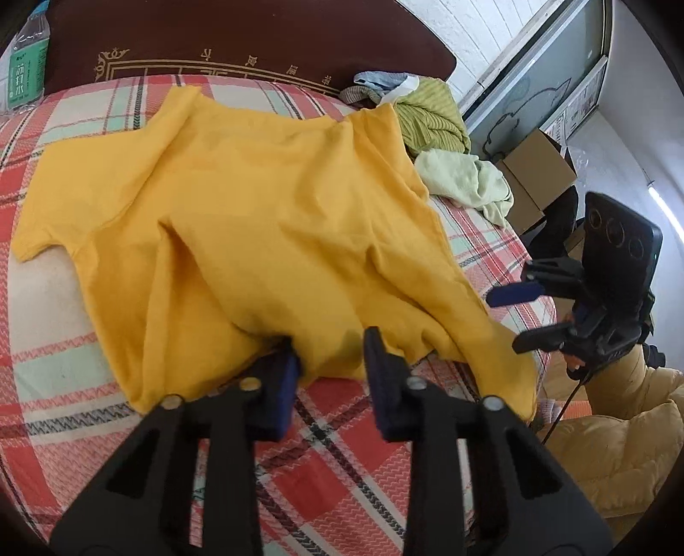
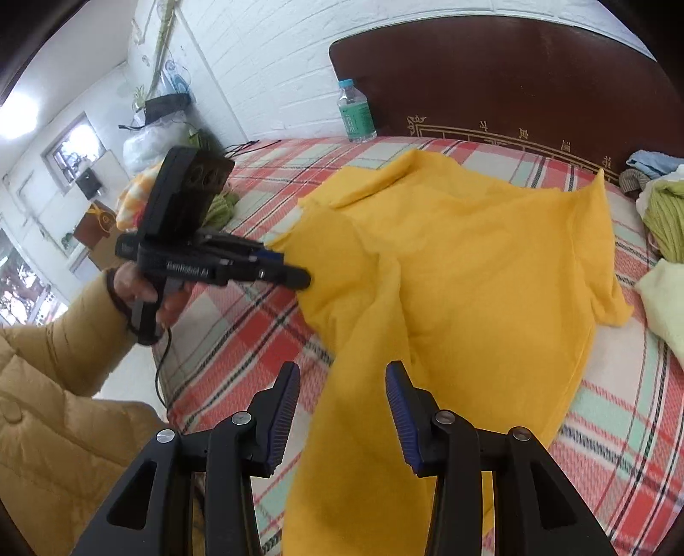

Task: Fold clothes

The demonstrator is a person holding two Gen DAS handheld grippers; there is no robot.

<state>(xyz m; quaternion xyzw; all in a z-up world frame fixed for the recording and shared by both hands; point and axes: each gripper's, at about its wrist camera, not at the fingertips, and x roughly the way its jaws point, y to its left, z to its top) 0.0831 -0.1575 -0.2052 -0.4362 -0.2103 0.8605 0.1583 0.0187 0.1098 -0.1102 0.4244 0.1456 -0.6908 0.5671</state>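
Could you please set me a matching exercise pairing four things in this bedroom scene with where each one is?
Things:
1. yellow T-shirt
2. water bottle
3. pale green garment
4. cardboard box

Places:
A. standing upright beside the headboard
B. spread across the middle of the plaid bedsheet
C. off the bed, beyond its side
D. crumpled near the bed's edge

Pairs: 1-B, 2-A, 3-D, 4-C

A clear plastic water bottle with a green label (image 2: 355, 112) stood against the dark brown wooden headboard (image 2: 513, 85). A brown cardboard box (image 1: 536, 171) sat beside the bed.
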